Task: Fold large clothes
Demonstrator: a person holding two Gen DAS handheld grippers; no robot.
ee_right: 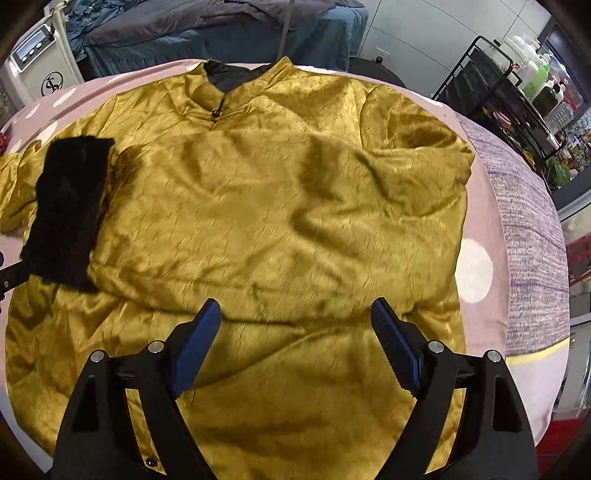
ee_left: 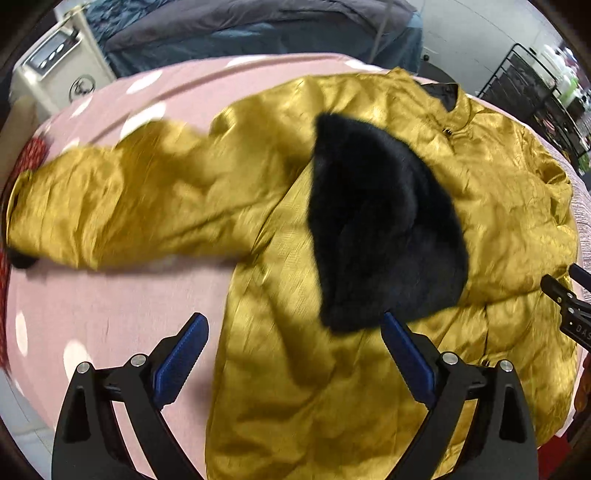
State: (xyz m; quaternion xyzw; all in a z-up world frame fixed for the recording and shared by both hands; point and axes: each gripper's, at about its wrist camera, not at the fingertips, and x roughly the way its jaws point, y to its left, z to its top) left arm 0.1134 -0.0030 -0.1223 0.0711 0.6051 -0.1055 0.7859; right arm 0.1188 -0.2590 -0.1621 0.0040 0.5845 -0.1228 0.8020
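While both sets of tongs hung spread apart with nothing between their blue pads, the gold jacket lay beneath them, spread flat on the bed. The left tongs hovered over the jacket's lower front, just short of the black fur cuff; the right tongs hovered over the middle of the jacket, above a crosswise crease.

The jacket looked padded and satiny, so I judged it soft and limp but fairly bulky, and probably slippery against the pads. A deep pinch at a seam, the hem or the cuff would likely hold better than a pinch of loose face cloth. One sleeve appeared already folded across the chest, its fur cuff resting on the front. The other sleeve stretched away from the jacket's body, outward across the bed, with a dark cuff end at its far tip; that tip, or the shoulder seam, seemed the natural next hold. The stand collar lay at the jacket's far edge, closed by a small dark button.

The bed itself wore a pink cover with white dots, soft and yielding, so pressing down to crease the folds would give little resistance. Beyond the collar stood a white machine with a control panel and a heap of blue-grey bedding. Off the jacket's far shoulder stood a black wire rack carrying bottles.
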